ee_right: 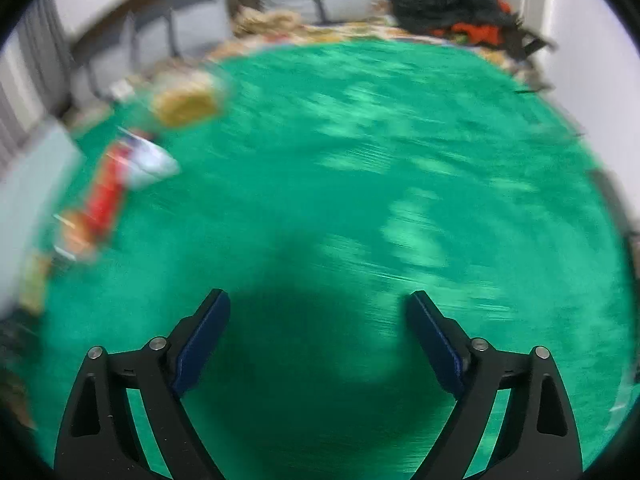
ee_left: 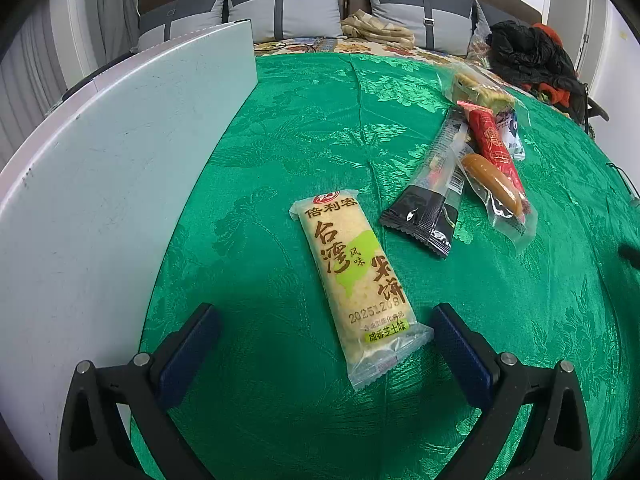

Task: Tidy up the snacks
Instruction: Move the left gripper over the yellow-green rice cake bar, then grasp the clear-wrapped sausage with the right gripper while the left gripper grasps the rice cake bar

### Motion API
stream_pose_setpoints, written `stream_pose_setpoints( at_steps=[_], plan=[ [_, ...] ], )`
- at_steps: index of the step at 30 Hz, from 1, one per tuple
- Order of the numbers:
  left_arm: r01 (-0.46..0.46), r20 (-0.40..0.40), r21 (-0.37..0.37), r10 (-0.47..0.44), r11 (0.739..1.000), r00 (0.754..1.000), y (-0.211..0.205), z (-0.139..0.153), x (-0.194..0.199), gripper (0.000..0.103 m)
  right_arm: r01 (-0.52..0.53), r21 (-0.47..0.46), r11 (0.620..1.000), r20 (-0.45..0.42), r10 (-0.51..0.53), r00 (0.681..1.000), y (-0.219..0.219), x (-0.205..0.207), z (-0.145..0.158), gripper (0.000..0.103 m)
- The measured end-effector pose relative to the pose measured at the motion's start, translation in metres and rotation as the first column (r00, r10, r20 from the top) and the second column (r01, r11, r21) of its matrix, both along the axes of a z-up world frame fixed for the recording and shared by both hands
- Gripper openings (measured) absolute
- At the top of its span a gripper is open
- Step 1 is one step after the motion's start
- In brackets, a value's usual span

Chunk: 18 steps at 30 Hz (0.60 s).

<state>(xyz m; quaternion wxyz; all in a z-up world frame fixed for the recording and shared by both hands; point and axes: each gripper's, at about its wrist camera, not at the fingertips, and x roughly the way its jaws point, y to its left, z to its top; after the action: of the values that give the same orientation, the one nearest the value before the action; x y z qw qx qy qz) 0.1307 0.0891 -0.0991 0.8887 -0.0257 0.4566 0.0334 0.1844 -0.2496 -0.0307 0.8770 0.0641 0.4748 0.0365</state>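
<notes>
Left tongs (ee_left: 326, 334) spread wide around rice cracker (ee_left: 354, 276) on green cloth (ee_left: 304, 120); right tongs (ee_right: 318, 320) wide, empty; snack pile (ee_right: 120, 184) blurred, white box (ee_left: 100, 168) cut off.

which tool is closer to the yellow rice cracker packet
Left. The left tool is open right at the rice cracker packet, its near end between the fingers. The right tool is open over bare green cloth; no cracker packet can be made out in its blurred view.

A yellow rice cracker pack (ee_left: 356, 280) lies flat, apart from a heap of wrapped snacks (ee_left: 476, 160).
</notes>
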Motion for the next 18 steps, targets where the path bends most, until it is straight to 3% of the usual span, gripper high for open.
stream_pose_setpoints(
  at_steps=[1, 4, 6, 8, 9, 10, 12, 14, 18],
  plan=[
    [0.000, 0.000, 0.000, 0.000, 1.000, 1.000, 0.000, 0.000, 0.000, 0.103, -0.044, 0.085, 0.995, 0.022, 0.042, 0.999, 0.018, 0.004, 0.007, 0.092],
    [0.000, 0.000, 0.000, 0.000, 1.000, 1.000, 0.000, 0.000, 0.000, 0.103, -0.234, 0.196, 0.952, 0.049, 0.229, 0.972, 0.080, 0.022, 0.022, 0.091],
    [0.000, 0.001, 0.000, 0.000, 1.000, 1.000, 0.000, 0.000, 0.000, 0.103, -0.365, 0.172, 0.915, 0.061, 0.360, 0.931, 0.123, 0.032, 0.029, 0.090],
    [0.000, 0.001, 0.000, 0.000, 1.000, 1.000, 0.000, 0.000, 0.000, 0.103, -0.470, 0.090, 0.878, 0.045, 0.468, 0.883, 0.164, 0.041, 0.030, 0.088],
    [0.000, 0.001, 0.000, 0.000, 1.000, 1.000, 0.000, 0.000, 0.000, 0.103, -0.521, 0.034, 0.853, 0.006, 0.521, 0.853, 0.187, 0.048, 0.024, 0.081],
    [0.000, 0.001, 0.000, 0.000, 1.000, 1.000, 0.000, 0.000, 0.000, 0.103, -0.544, 0.001, 0.839, -0.032, 0.543, 0.839, 0.199, 0.052, 0.017, 0.076],
    [0.000, 0.001, 0.000, 0.000, 1.000, 1.000, 0.000, 0.000, 0.000, 0.103, -0.568, -0.061, 0.821, -0.156, 0.554, 0.818, 0.219, 0.063, -0.006, 0.045],
    [0.000, 0.001, -0.001, 0.000, 1.000, 1.000, 0.000, -0.001, 0.000, 0.103, -0.568, -0.085, 0.819, -0.151, 0.553, 0.820, 0.221, 0.060, -0.011, 0.044],
    [0.005, 0.002, -0.004, -0.005, 1.000, 1.000, 0.000, 0.000, 0.000, 0.103, -0.520, 0.016, 0.854, -0.170, 0.514, 0.841, 0.201, 0.050, -0.006, 0.041]
  ],
)
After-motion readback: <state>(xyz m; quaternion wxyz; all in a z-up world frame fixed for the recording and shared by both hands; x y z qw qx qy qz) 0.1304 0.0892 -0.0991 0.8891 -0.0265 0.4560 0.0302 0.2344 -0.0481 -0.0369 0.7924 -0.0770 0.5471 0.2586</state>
